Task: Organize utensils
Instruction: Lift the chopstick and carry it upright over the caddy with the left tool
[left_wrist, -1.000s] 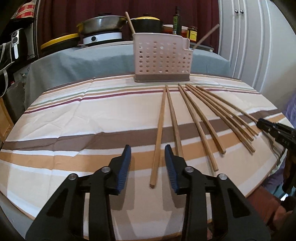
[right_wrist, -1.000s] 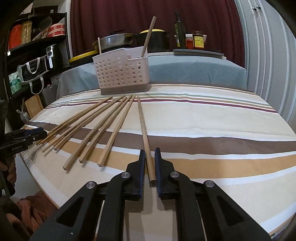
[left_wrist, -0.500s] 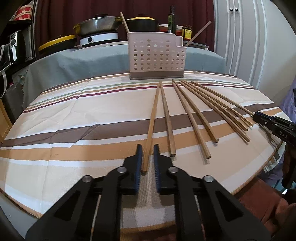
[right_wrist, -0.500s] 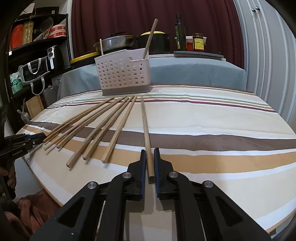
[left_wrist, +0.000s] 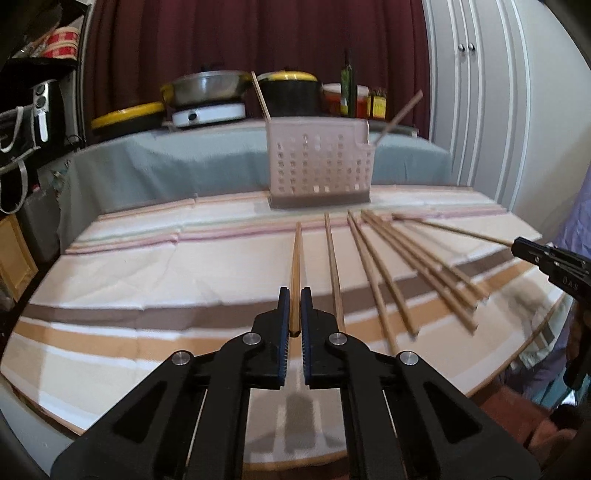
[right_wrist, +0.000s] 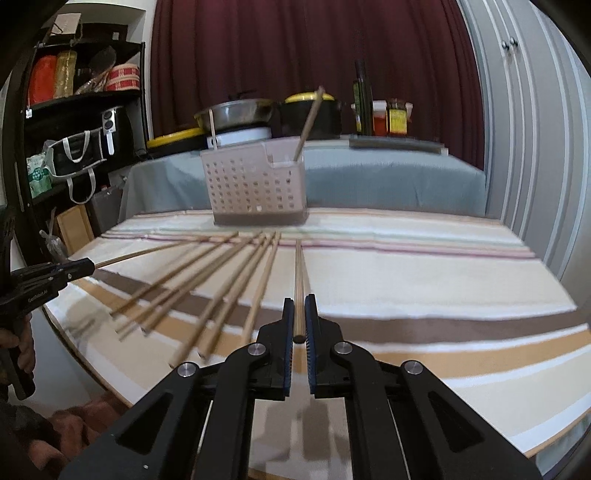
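Since a second ago the left claw (left_wrist: 294, 314) has clamped a chopstick (left_wrist: 295, 266), the right claw (right_wrist: 299, 319) likewise clamps another chopstick (right_wrist: 298, 280), both apparently lifted toward the basket (left_wrist: 319, 162).

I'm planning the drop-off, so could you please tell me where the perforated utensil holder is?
The perforated utensil holder stands upright at the far edge of the striped tablecloth, just beyond the far tips of the fanned chopsticks, straight ahead in both wrist views.

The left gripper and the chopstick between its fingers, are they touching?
Touching. The left wrist view shows the left gripper closed on the chopstick, both pads against it.
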